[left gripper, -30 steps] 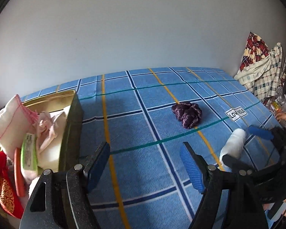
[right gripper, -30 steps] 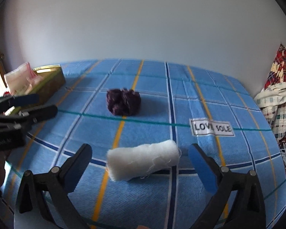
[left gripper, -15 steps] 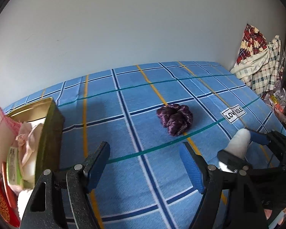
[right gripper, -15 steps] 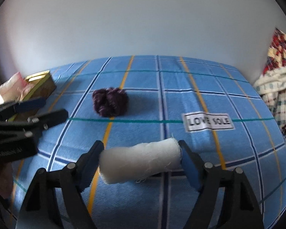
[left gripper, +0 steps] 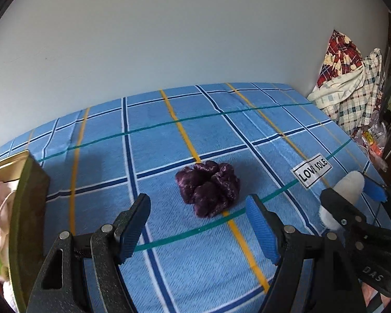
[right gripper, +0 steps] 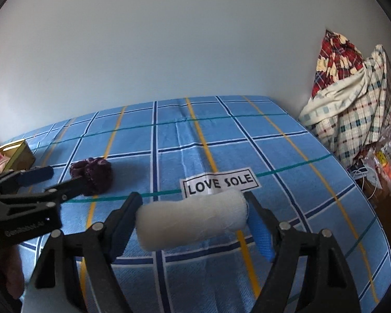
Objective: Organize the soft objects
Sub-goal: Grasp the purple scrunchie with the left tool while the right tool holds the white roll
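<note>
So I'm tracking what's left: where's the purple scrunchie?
The purple scrunchie lies on the blue bedspread, ahead of the open left gripper, left of the LOVE SOLE label.

bedsheet (left gripper: pixel 169 130) open | box (left gripper: pixel 31 195) left edge | clothes pile (left gripper: pixel 352 91) far right, perhaps clutter

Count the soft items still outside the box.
2. The white roll sits clamped in the right gripper; the purple scrunchie lies on the bedsheet, ahead of the open left gripper.

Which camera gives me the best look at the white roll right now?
The right wrist view: the white roll lies crosswise, full length, held end to end in the right gripper. In the left wrist view only one rounded end shows at the right edge, behind a gripper finger.
</note>
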Tool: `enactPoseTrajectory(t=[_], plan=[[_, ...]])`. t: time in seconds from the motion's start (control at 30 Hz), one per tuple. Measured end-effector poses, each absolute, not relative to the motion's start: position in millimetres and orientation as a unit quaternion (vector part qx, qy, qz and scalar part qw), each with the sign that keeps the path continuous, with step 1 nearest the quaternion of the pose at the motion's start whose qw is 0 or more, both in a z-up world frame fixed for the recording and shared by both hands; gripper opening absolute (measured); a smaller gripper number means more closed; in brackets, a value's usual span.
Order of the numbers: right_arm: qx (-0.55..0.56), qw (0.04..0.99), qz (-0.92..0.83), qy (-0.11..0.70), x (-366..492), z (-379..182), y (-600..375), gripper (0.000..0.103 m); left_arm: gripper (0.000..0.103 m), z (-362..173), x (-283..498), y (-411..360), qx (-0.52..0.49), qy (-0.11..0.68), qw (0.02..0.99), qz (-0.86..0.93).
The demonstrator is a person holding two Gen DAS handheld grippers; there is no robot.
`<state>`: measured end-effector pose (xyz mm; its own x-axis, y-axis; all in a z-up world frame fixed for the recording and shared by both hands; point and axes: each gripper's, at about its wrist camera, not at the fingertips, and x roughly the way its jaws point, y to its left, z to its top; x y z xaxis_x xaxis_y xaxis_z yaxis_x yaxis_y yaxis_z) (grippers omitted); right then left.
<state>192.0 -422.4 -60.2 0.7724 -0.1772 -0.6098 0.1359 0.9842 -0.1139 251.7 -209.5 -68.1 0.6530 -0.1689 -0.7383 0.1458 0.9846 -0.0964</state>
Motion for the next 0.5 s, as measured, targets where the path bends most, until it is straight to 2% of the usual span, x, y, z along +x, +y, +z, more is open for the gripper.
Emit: enactPoseTrajectory(t=[0.5], plan=[[-0.029,0.941,-0.092,0.323,191.2,-58.9,-424.3,0.079,0.077,-80.0,273.8,-215.1,-0.012,0.422,0.902,-0.095]])
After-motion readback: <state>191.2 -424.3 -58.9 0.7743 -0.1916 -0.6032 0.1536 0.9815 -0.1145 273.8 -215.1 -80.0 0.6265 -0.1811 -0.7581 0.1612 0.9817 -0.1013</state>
